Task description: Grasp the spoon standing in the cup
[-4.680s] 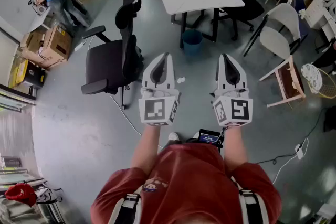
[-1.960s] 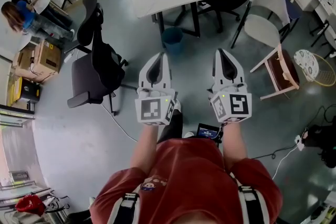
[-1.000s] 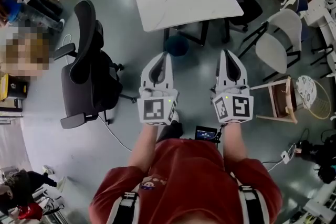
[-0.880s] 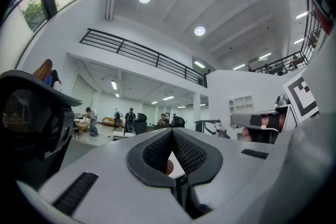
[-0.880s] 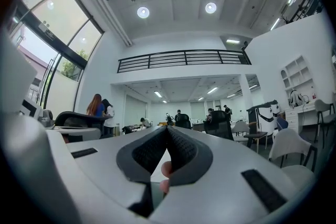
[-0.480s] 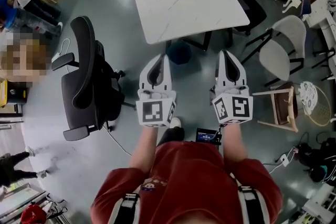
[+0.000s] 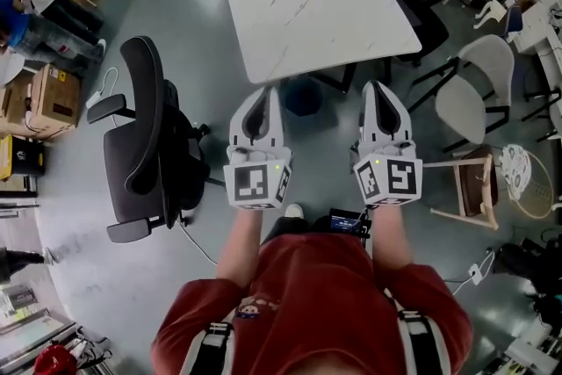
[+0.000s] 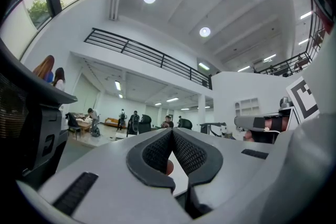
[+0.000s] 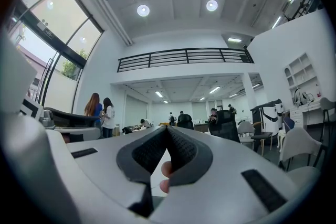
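We hold both claws out ahead of us, side by side and level, well above the floor (image 7: 105, 277). The left claw (image 7: 270, 92) and the right claw (image 7: 374, 89) run parallel with a gap between them, each pointing at the near edge of the white surface (image 7: 316, 0). Our bare forearms (image 7: 241, 241) reach straight forward from the red shirt (image 7: 307, 303), elbows tucked close to the body, and the marker cubes (image 7: 257, 184) sit at the rear of the claws, just ahead of the wrists.

The left gripper view shows the left claw (image 8: 172, 131) with its dark ribbed pads (image 8: 157, 152) drawn together at the tips, clamped on nothing. The right gripper view shows the same for the right claw (image 9: 167, 128): tips together, nothing held. Both views look level, out across the room and up to the ceiling.

No view shows the spoon or the cup, so we cannot tell where they stand.

A black office chair (image 7: 145, 132) stands to the left of the left claw. A dark bin (image 7: 303, 97) sits under the surface's near edge, between the two claw tips as seen from the head. A white chair (image 7: 465, 92) and a wooden chair (image 7: 470, 184) stand to the right.
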A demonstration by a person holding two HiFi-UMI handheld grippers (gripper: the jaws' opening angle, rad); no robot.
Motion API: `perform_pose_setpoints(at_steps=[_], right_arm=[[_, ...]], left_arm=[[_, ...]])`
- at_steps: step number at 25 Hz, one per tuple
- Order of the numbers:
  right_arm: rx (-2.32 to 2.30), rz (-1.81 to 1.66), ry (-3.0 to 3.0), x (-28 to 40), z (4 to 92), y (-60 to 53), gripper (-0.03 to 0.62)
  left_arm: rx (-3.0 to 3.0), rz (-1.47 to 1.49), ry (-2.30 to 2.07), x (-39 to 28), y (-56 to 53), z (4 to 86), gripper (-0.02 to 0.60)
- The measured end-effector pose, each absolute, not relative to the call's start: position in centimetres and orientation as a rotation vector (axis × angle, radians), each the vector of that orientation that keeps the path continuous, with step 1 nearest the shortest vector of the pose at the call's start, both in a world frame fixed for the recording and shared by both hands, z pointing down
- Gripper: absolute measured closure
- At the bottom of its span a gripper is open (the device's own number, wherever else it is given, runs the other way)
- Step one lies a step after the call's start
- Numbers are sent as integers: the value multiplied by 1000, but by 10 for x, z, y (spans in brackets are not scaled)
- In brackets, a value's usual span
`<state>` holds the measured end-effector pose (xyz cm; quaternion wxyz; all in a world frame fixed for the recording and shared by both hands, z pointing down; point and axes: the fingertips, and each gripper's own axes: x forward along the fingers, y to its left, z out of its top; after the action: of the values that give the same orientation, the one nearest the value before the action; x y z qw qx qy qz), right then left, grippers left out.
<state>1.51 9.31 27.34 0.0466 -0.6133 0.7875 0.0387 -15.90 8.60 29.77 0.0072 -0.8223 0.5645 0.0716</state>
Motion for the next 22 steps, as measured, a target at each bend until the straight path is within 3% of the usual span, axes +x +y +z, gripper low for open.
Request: perform_pose_setpoints(at_steps=[9,22], right_arm=[[-1840,171,2348,44,256,82,582],[-1726,142,2353,98,247,-23,582]], left_arm=[[-2514,228,1735,-139,77,277,580],[-2462,234,1728,-75,-19,255,580]])
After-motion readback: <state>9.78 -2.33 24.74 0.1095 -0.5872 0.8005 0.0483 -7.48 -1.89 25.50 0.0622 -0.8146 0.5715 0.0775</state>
